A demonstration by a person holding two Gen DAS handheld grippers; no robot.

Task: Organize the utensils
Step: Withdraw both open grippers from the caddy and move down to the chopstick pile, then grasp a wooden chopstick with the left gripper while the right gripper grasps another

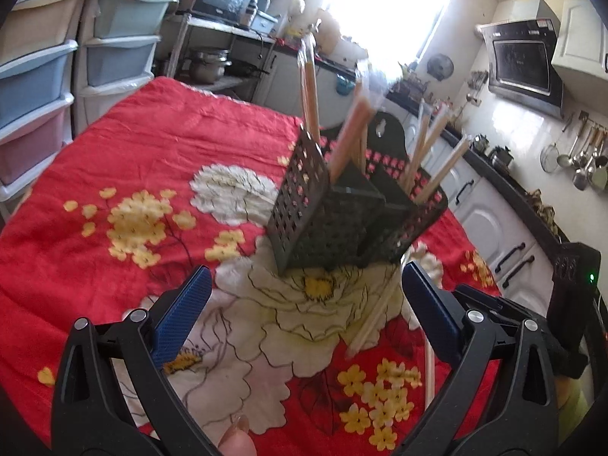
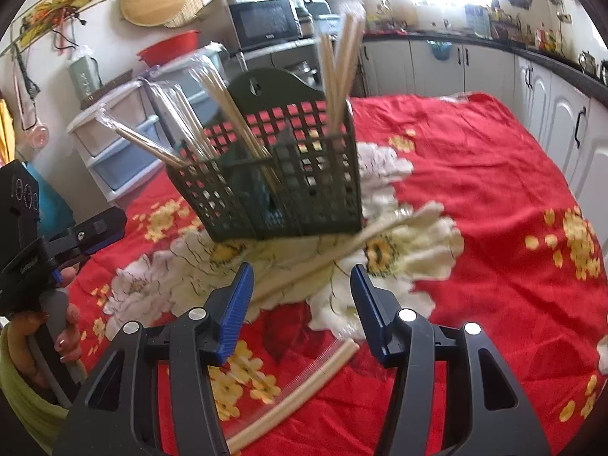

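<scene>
- Blue ribbed pads line both tools: the left gripper [image 1: 306, 304] is spread wide with nothing between its fingers, hovering over the cloth just short of the holder.
- The right gripper [image 2: 302, 296] is also parted and holds nothing; a loose pair of chopsticks [image 2: 342, 250] lies on the cloth just beyond its tips, running up toward the foot of the holder.
- A second pair [image 2: 304, 383], pale and seemingly in a clear sleeve, lies below the right gripper, nearer the camera.
- The black lattice holder [image 2: 281, 178] stands in the middle of the table (it looks tilted in both views, though the fisheye may add to that). Several bundles of chopsticks [image 2: 338, 76] already stand in its compartments, some wrapped in clear plastic.
- Progress, as I judge it: well along. Most sticks are in the holder, and at least the two loose pairs on the cloth remain to be picked up and dropped in.
- The surface is a red cloth [image 1: 152, 133] printed with big white and yellow flowers, soft and slightly creased.
- Around it: a kitchen with stacked plastic drawers [image 1: 38, 76], a microwave [image 2: 266, 22], white cabinets [image 2: 551, 114] under a dark counter, and a bright window.
</scene>
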